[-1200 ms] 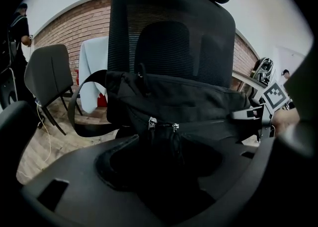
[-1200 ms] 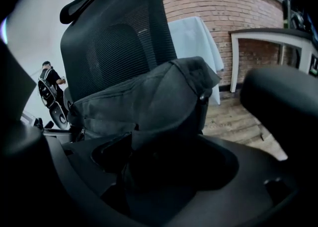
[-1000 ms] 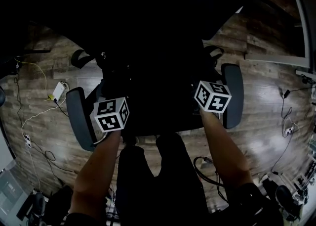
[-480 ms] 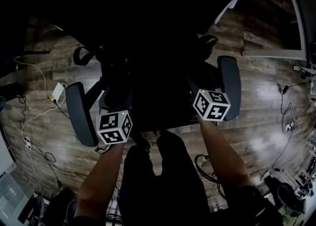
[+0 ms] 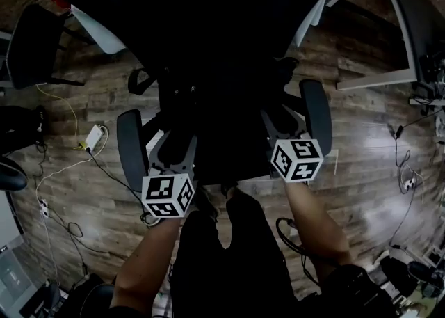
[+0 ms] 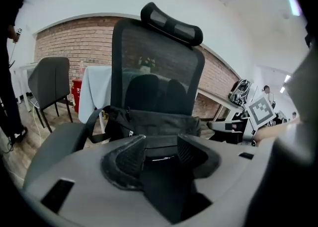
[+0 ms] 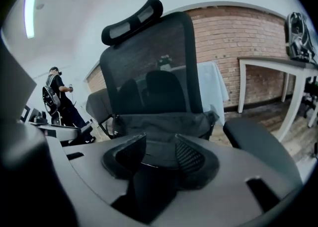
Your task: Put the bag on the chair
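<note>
The black bag (image 6: 154,120) lies on the seat of the mesh-backed office chair (image 6: 159,57), resting against the foot of the backrest. Its long axis runs left to right across the frame in both gripper views, parallel to the backrest, with its top edge facing up. In the left gripper view a strap (image 6: 93,121) loops off its left end towards the left armrest (image 6: 54,146). The left gripper (image 6: 161,141) sits in the lower centre of its view, short of the bag and apart from it. Its jaws stand spread and have just been closing a little, with nothing between the pads. The right gripper (image 7: 160,141) is likewise drawn back from the bag, which fills the middle of its view just above the jaws. Those jaws have just been closing too but remain parted, and they grip nothing. In the head view both marker cubes (image 5: 167,195) sit at the lower centre, below the dark seat and between the two armrests, over the wooden floor (image 5: 375,142). The bag itself is too dark to make out there. A second chair (image 6: 49,79) stands at the left of the left gripper view, before a brick wall (image 6: 74,37). A person (image 7: 57,92) stands at the left of the right gripper view.
</note>
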Available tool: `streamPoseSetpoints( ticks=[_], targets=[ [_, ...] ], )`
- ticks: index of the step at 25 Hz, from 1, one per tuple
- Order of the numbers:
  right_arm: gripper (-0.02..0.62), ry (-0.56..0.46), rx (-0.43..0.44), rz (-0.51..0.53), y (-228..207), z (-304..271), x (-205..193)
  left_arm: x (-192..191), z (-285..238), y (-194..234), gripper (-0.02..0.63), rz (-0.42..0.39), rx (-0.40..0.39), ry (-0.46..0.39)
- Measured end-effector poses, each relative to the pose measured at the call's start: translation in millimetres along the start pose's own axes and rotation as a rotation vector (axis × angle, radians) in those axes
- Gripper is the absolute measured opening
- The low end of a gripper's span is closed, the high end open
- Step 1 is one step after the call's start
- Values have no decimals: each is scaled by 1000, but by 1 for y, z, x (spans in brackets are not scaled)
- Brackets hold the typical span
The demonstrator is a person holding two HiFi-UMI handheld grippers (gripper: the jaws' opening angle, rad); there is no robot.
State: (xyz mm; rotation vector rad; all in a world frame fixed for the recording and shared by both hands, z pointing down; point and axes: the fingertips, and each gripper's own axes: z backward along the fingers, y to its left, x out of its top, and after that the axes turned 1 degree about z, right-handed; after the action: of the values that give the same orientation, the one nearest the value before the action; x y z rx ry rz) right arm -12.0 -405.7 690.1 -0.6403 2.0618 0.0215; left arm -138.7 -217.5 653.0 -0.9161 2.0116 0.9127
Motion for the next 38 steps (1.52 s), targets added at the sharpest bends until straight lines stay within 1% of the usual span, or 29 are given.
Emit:
streamPoseSetpoints(
  ticks=[1, 3, 4, 7, 12, 15, 17, 20, 23, 26, 30, 38],
  targets=[
    [175, -13, 11, 9, 9, 8, 5, 5, 9, -2, 208, 1, -10, -9],
    [109, -32, 29, 20, 24, 25, 15, 14, 28, -8, 99, 5, -28, -24],
    [89, -40, 33, 27, 30, 34, 20, 19, 36, -12, 91, 4, -38, -34],
    [58, -65, 35, 47, 44, 57, 37, 39, 56, -21, 67, -15, -71, -73],
    [21, -97, 48, 86, 75, 95, 64, 69, 94, -31, 15, -33, -121, -125],
    [18, -114, 47, 112, 93, 122, 81, 89, 119, -43, 11, -55, -175, -151],
    [18, -130, 42, 126, 106, 138, 94, 102, 133, -45, 11, -79, -187, -164],
    [18, -152, 30, 151, 126, 166, 111, 118, 155, -45, 11, -92, -188, -182],
    [17, -176, -1, 183, 139, 194, 129, 136, 175, -46, 11, -91, -198, -220],
    [17, -199, -14, 187, 157, 217, 144, 155, 197, -43, 11, -86, -206, -249],
    [17, -234, -16, 176, 175, 238, 166, 180, 219, -36, 9, -84, -175, -276],
    [17, -313, 47, 182, 191, 273, 207, 224, 257, -52, 9, -101, -173, -363]
  ],
)
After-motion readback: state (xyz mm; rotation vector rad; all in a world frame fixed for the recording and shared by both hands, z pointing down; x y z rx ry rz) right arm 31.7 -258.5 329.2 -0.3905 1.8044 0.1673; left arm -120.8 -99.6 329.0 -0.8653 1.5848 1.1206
